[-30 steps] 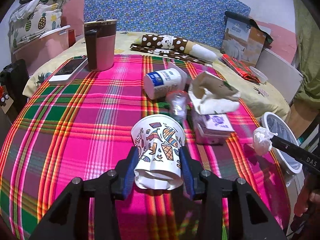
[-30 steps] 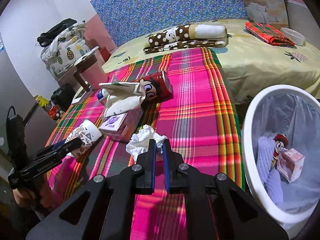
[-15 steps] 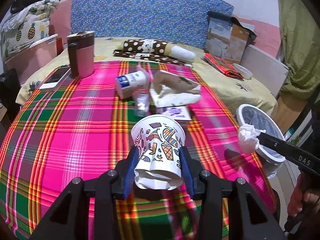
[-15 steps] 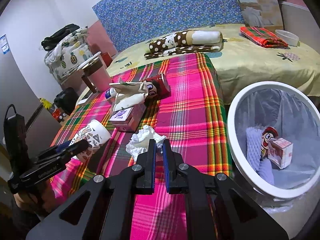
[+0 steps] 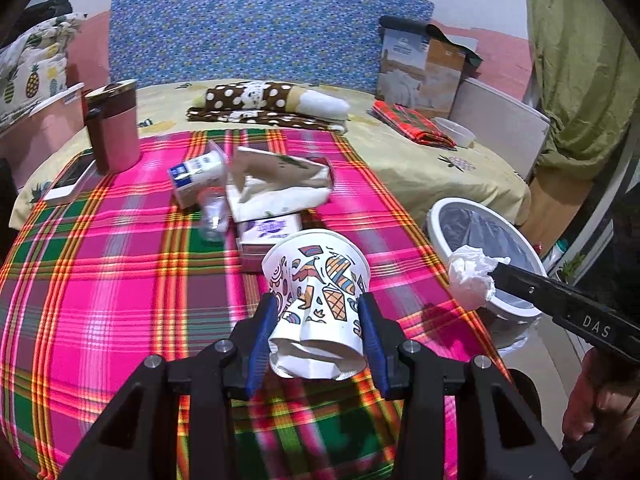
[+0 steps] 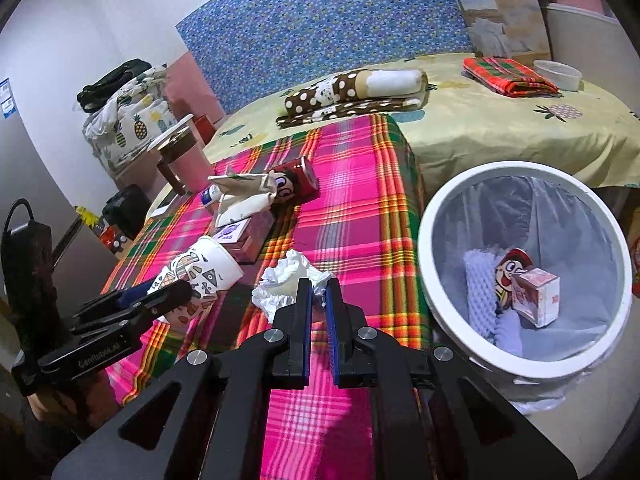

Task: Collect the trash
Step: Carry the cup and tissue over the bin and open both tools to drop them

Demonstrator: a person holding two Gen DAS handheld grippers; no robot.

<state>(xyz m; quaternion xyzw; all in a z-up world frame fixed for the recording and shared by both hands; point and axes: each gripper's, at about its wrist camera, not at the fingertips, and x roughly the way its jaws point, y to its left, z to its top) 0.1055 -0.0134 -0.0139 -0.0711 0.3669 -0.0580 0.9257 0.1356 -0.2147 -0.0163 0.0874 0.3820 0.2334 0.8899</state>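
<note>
L gripper (image 5: 318, 336) is clamped on a patterned paper cup (image 5: 318, 300): blue pads press both sides near the crumpled base, the cup's mouth points away from the camera, held clear above the pink plaid cloth (image 5: 120, 280). In the right wrist view the same cup (image 6: 204, 272) sits in that gripper at lower left.

R gripper (image 6: 318, 308) has its jaws closed on a wad of white tissue (image 6: 286, 280), which bulges out ahead of and to the left of the tips. From the left wrist view the tissue (image 5: 470, 280) sits in front of the near rim of the white trash bin (image 5: 436, 220); whether it is actually over the opening is hard to tell. In the right wrist view the bin (image 6: 440, 312) stands just right of the gripper, beside the cloth's edge, w/ a small carton (image 6: 538, 298) and foam netting (image 6: 480, 280) already inside.

Still on the cloth, well beyond both grippers: a tissue box (image 5: 270, 232), a white bottle on its side (image 5: 196, 176), a red can (image 6: 294, 182).
</note>
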